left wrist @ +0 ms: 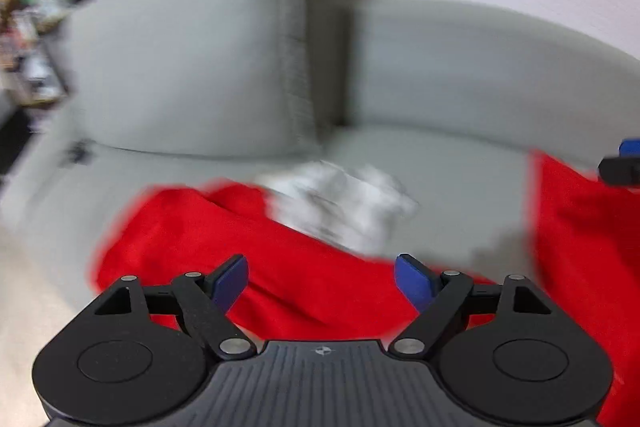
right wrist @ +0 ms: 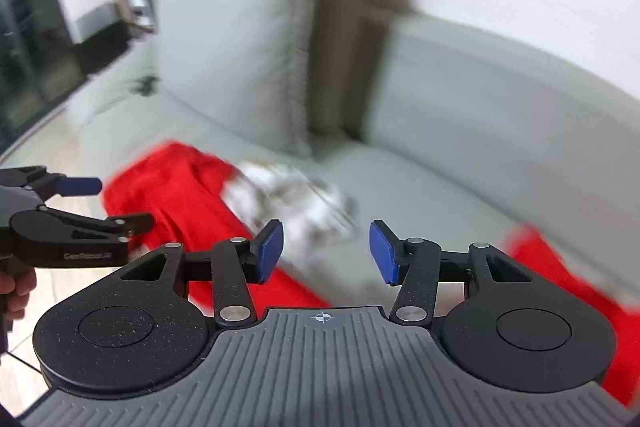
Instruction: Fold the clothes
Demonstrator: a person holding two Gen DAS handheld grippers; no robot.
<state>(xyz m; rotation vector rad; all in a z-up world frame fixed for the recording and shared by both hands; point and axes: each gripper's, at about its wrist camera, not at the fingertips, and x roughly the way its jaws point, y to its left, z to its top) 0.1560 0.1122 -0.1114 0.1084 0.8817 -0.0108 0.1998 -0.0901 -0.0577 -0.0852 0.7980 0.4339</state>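
Fingers apart on both sides, nothing pinched: the left gripper (left wrist: pixel 320 281) stands wide over red cloth, and the right gripper (right wrist: pixel 326 251) shows a moderate gap with its blue pads (right wrist: pixel 272 251) bare. Both views are smeared with blur, so fine detail is lost.

Now, the clothes. A red garment (left wrist: pixel 192 227) lies slumped along the front of the grey sofa (left wrist: pixel 440 155), with a crumpled white piece (left wrist: pixel 344 203) lying on or against its far edge (hard to say whether it is a separate item). More red (left wrist: pixel 580 247) shows at the right, and whether it is the same garment I cannot tell.

My read: this is the moment between grips, and no neat fold shows yet. To do it well, pick one garment only, find a hem or corner rather than a bunch of middle, and close both sets of fingers on matching edges so the cloth hangs flat.

Texture matters here. That red looks soft and limp, likely to sag and drag; the white heap is wrinkled and lumpy. Sofa fabric looks matte and woven, cushion (right wrist: pixel 228 59) upright behind.
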